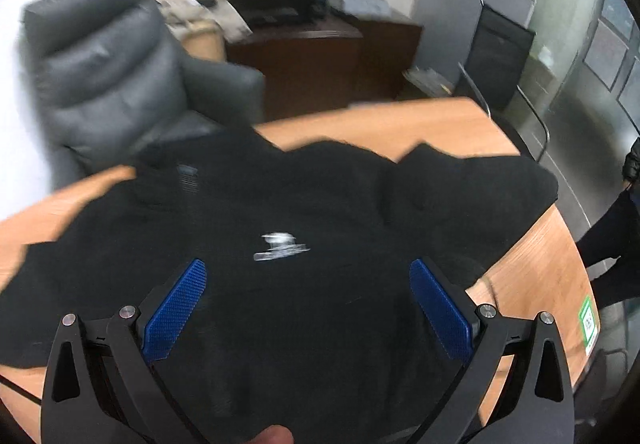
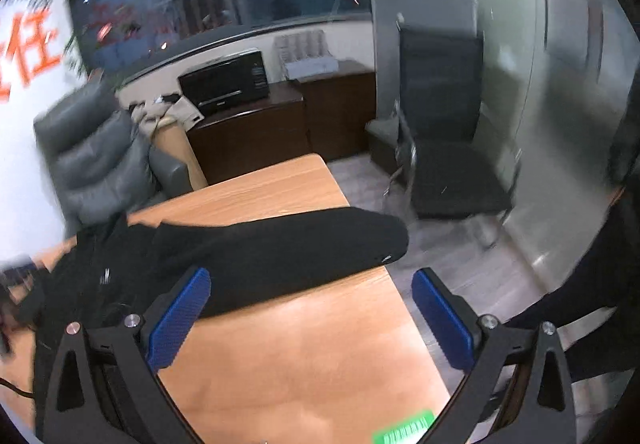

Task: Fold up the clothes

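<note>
The garment (image 1: 312, 204) is matt black cloth, soft-looking, with a small white print (image 1: 280, 246). The table (image 2: 304, 344) is smooth, faintly glossy orange-brown wood grain (possibly laminate). Each gripper's pads (image 1: 176, 308) are blue textured plastic on matt black frames. The armchair (image 1: 108, 72) looks like grey leather.

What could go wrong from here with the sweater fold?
1. The sweater has a sleeve whose end overhangs the table edge; it could drag cloth off during a fold.
2. Both the left tool and the right tool are open and hold nothing, and both views are motion-blurred, so a grasp may miss.
3. The cloth looks rumpled, so a pinch might catch two layers.
</note>
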`<move>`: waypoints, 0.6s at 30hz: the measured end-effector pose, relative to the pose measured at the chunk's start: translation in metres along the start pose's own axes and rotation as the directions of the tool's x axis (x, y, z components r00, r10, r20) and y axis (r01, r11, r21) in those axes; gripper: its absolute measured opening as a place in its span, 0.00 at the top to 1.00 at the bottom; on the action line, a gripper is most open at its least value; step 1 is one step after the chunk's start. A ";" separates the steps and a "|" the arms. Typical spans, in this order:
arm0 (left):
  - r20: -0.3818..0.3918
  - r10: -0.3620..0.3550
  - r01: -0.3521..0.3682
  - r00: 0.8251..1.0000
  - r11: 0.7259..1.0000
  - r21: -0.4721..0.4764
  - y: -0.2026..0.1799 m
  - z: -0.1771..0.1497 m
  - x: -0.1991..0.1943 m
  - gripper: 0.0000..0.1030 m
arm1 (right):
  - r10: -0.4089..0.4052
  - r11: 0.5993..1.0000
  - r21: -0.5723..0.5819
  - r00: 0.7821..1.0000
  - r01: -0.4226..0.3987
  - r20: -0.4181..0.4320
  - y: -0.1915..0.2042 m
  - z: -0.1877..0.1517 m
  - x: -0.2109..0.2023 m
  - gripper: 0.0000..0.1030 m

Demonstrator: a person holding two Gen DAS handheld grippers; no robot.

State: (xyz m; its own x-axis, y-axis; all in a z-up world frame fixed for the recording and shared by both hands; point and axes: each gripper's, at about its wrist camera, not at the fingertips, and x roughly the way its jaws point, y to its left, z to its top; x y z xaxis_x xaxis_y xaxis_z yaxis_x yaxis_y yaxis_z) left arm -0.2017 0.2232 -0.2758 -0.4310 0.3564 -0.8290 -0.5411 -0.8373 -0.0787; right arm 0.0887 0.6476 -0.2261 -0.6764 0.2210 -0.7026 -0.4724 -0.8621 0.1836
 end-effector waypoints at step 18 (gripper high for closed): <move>-0.076 -0.061 0.068 0.995 0.994 0.085 -0.071 0.021 0.156 0.00 | 0.447 0.881 0.262 0.874 -0.393 -0.191 -0.183 -0.002 0.266 0.11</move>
State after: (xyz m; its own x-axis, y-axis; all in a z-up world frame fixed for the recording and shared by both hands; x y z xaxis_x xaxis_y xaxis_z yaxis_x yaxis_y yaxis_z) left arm -0.2457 0.3468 -0.3879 -0.3407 0.3745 -0.8624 -0.6287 -0.7728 -0.0872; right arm -0.0038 0.8635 -0.4481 -0.6940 -0.2791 -0.6636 -0.2988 -0.7270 0.6182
